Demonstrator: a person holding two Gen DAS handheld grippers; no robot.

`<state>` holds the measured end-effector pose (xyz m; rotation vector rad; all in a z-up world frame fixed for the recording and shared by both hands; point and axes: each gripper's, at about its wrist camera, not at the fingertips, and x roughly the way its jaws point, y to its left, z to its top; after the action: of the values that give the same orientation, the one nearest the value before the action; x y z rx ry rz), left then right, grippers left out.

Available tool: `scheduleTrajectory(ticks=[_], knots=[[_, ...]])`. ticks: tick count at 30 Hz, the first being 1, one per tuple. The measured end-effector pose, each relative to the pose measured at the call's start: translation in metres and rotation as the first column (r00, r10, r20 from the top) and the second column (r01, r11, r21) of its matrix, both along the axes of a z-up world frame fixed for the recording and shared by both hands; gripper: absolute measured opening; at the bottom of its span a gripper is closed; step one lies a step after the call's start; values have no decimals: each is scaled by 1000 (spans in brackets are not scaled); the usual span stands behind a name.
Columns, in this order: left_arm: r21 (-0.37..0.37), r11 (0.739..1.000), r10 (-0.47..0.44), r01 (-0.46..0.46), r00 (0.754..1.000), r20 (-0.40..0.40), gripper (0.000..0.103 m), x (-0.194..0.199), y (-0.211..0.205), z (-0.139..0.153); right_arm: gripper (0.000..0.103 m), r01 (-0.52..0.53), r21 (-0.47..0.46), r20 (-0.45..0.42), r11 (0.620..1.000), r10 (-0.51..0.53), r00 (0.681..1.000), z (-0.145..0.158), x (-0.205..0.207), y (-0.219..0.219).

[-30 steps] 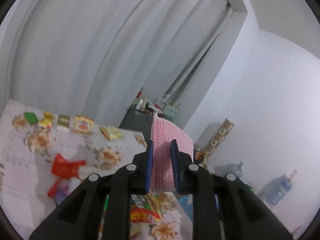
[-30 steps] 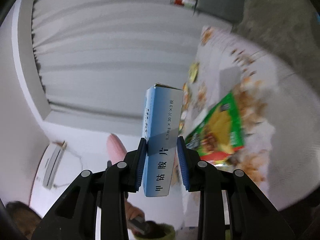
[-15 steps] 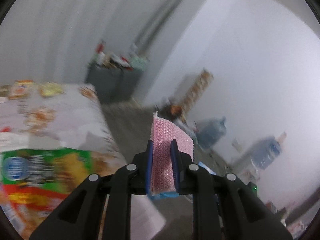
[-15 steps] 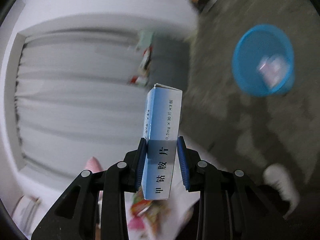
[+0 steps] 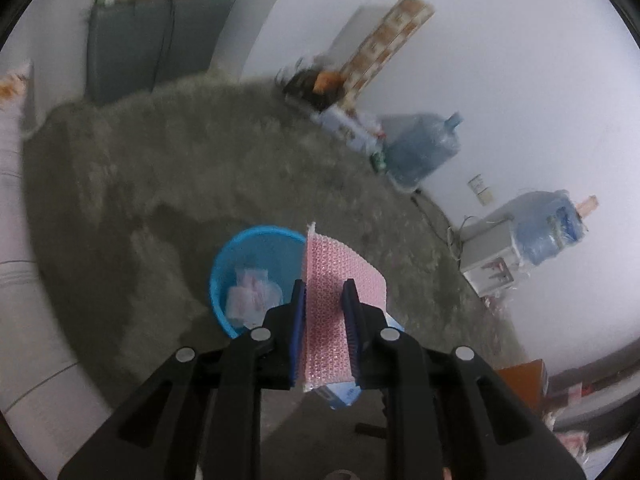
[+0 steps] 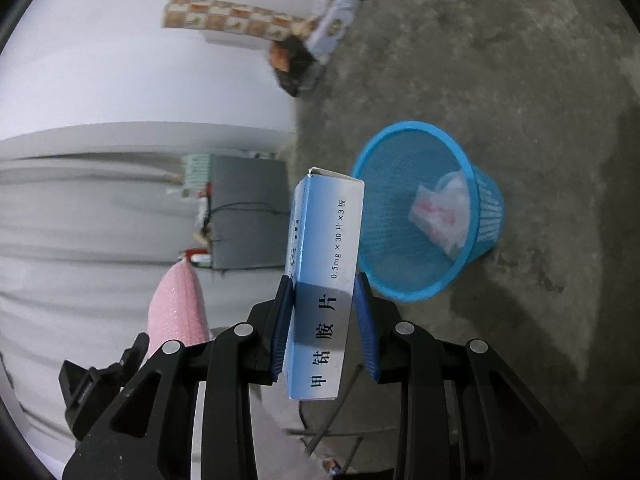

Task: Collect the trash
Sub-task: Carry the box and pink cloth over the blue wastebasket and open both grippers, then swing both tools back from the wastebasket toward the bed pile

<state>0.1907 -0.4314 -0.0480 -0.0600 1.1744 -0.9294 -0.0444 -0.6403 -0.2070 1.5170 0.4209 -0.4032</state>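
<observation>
Above the blue bin (image 5: 224,280), both grippers clamp trash

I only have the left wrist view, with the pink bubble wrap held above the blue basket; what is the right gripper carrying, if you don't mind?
Observer: The right gripper is shut on a blue-and-white carton, its fingers clamping the lower half.
Operator: Thank you. Is anything printed on it?
Observer: Yes, black Chinese characters and "0.5mg × 30" along its face.
Operator: Is that carton over the basket?
Observer: Not clearly. In the right wrist view the basket shows to the carton's right, not behind it.
</observation>
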Motion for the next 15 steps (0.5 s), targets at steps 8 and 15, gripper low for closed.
scheduleTrajectory(ticks=[8,15], knots=[[128,989,70,-67,997,-18,51,36,-50,-70,59,60,106,-148,993,-44,988,-62,22,-32],[87,991,116,-103,982,-151,57,35,-23,-74,59,35,124,-110,992,-22,994,-49,-14,4]])
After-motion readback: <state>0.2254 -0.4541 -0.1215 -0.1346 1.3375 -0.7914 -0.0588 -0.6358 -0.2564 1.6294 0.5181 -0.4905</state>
